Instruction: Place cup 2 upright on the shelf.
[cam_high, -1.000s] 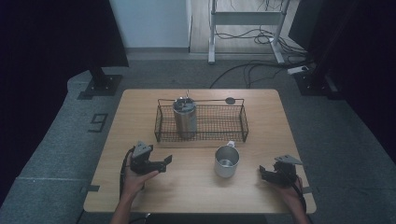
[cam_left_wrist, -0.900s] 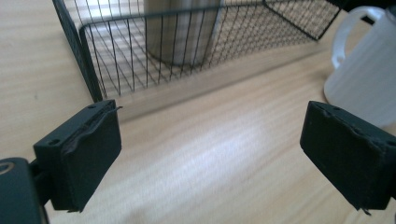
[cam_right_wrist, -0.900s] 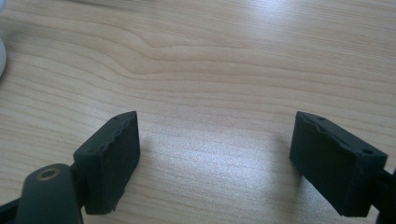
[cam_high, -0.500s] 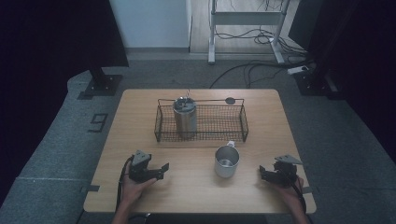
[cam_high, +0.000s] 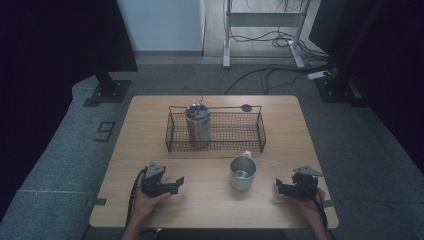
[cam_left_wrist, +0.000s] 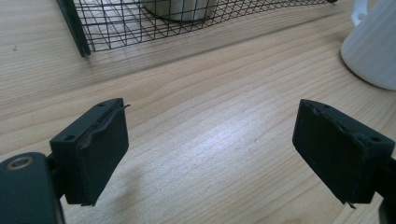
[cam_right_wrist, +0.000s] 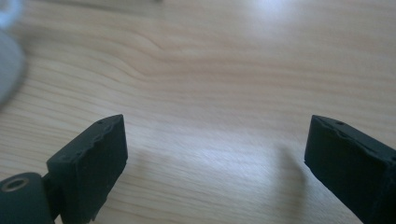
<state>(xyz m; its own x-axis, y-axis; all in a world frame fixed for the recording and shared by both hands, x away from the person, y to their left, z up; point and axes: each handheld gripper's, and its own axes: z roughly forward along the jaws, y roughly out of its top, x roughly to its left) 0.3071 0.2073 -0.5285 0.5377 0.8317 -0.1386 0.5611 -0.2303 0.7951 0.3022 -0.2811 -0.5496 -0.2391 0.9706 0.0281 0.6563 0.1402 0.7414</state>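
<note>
A: Status on left gripper (cam_high: 176, 183)?
B: Resting low at the near left of the table (cam_high: 150, 115), held in a hand. Jaws spread apart in the left gripper view, bare wood between them, nothing pinched. Closing a moment ago, now steady.

A: Right gripper (cam_high: 280, 186)?
B: Near right edge of the table, also in a hand. Jaws wide apart in the right gripper view, just been opening, nothing between them but tabletop.

A: Mug (cam_high: 242, 173)?
B: Standing upright on the wood between the two grippers, nearer the right one, apart from both. Mouth up, handle pointing away toward the basket (cam_high: 260, 131). Also visible at the top right of the left gripper view (cam_left_wrist: 373, 44); blurred pale edge at the far left of the right gripper view.

A: Basket contents?
B: Wire basket sitting mid-table, just beyond the mug. Metal canister (cam_high: 198, 125) upright in its left part. Right part holding nothing visible.

A: Anything else on the table?
B: Small dark round disc (cam_high: 246, 107) behind the basket, near the far edge.
</note>
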